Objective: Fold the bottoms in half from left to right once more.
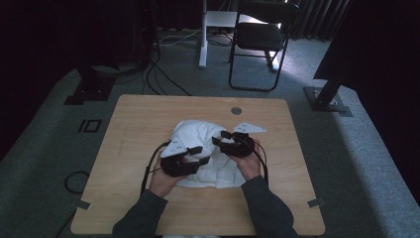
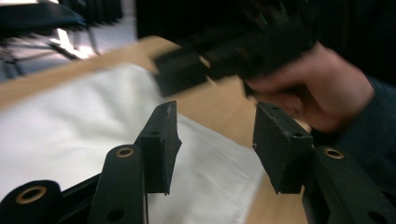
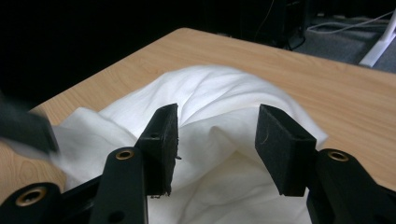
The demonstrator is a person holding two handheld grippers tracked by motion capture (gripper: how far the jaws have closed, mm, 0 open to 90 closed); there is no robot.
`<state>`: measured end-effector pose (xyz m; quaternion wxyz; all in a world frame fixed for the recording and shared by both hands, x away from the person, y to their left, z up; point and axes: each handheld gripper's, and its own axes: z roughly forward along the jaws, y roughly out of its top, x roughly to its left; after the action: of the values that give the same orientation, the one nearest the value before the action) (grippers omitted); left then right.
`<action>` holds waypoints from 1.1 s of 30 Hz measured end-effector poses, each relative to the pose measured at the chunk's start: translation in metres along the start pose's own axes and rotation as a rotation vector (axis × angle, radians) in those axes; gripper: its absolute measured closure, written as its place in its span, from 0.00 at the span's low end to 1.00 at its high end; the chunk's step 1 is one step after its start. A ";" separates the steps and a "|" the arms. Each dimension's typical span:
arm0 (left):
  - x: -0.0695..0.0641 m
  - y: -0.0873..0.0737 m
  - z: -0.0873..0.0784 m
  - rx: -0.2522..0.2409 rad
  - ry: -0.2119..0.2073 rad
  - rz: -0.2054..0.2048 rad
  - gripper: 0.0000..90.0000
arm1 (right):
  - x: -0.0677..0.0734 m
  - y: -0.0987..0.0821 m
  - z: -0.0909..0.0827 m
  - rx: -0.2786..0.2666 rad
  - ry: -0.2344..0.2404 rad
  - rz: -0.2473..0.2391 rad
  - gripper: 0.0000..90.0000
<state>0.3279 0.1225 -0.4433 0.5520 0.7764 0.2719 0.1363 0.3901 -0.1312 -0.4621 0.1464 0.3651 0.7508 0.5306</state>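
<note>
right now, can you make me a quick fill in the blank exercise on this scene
1. The white cloth lies bunched on a ____ table.
2. Both the left gripper and the right gripper have their jaws ____, with nothing pinched.
3. On the floor behind the table stands a black ____.

Missing words: wooden; open; chair

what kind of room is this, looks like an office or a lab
Probably a lab or recording room rather than a home: a small wooden table on grey carpet, loose cables across the floor, a black folding chair, and dark stand bases beside the table.
</note>
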 end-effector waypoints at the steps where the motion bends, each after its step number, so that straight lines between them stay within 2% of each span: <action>1: 0.007 0.001 -0.006 -0.016 0.018 -0.021 0.57 | 0.001 0.000 0.003 0.006 0.003 0.002 0.54; 4: 0.028 0.001 -0.019 -0.024 0.119 -0.064 0.57 | 0.006 -0.002 0.012 0.038 0.021 0.007 0.52; 7: 0.047 -0.005 -0.021 0.003 0.179 -0.109 0.57 | 0.011 -0.006 0.025 0.097 0.021 -0.001 0.52; 9: 0.055 -0.009 -0.017 0.022 0.190 -0.127 0.57 | 0.012 -0.008 0.032 0.132 0.011 -0.001 0.70; 11: 0.059 -0.013 -0.012 0.046 0.204 -0.130 0.57 | 0.012 -0.009 0.034 0.158 -0.013 -0.011 0.95; 12: 0.061 -0.014 -0.010 0.051 0.209 -0.136 0.57 | 0.011 -0.008 0.032 0.154 -0.014 -0.010 0.97; 14: 0.063 -0.016 -0.007 0.058 0.210 -0.142 0.57 | 0.010 -0.005 0.025 0.135 -0.019 -0.024 0.98; 18: 0.063 -0.016 0.001 0.076 0.220 -0.138 0.57 | 0.005 0.008 -0.001 0.047 -0.041 -0.033 0.98; 20: 0.063 -0.016 0.007 0.096 0.219 -0.128 0.57 | 0.000 0.012 -0.010 0.032 -0.054 -0.032 0.98; 22: 0.062 -0.018 0.014 0.115 0.219 -0.121 0.57 | -0.008 0.011 -0.013 0.048 -0.080 -0.031 0.98; 25: 0.061 -0.023 0.023 0.146 0.216 -0.121 0.57 | -0.019 0.001 -0.010 0.093 -0.101 -0.003 0.98; 29: 0.058 -0.034 0.037 0.203 0.179 -0.123 0.58 | -0.029 -0.017 -0.002 0.147 -0.117 0.017 0.98; 31: 0.052 -0.040 0.045 0.217 0.156 -0.122 0.58 | -0.031 -0.023 0.001 0.175 -0.130 0.016 0.98; 33: 0.046 -0.045 0.051 0.222 0.149 -0.117 0.58 | -0.034 -0.028 0.003 0.195 -0.136 0.019 0.98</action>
<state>0.3799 0.1197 -0.5072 0.4479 0.8033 0.3704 0.1304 0.4048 -0.1580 -0.4943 0.1556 0.4198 0.7838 0.4304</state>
